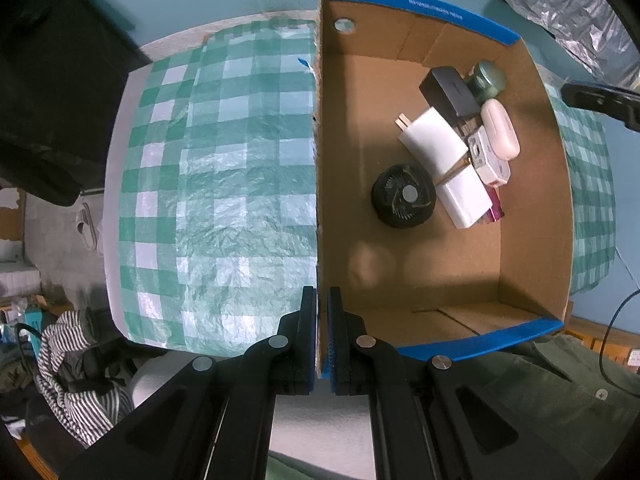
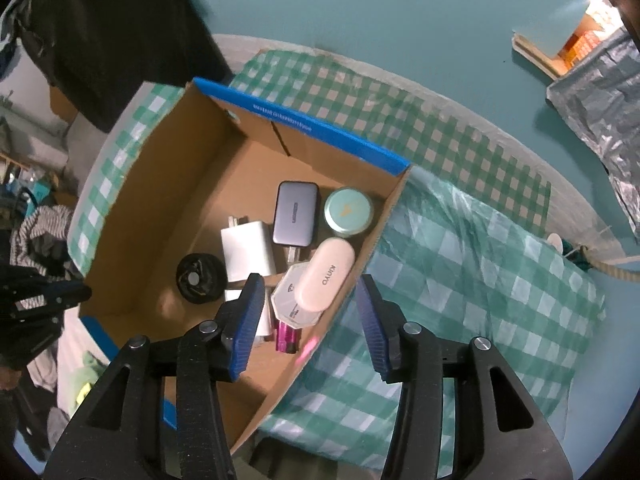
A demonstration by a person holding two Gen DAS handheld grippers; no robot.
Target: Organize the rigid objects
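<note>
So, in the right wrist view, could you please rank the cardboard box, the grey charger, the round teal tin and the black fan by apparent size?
1. cardboard box
2. grey charger
3. round teal tin and black fan look alike; unranked.

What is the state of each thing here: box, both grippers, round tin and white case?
Box: open, upright, partly filled.
Left gripper: shut on the box wall.
Right gripper: open, empty, above the box.
Round tin: lid on, in the box.
White case: closed, lying on other items.
</note>
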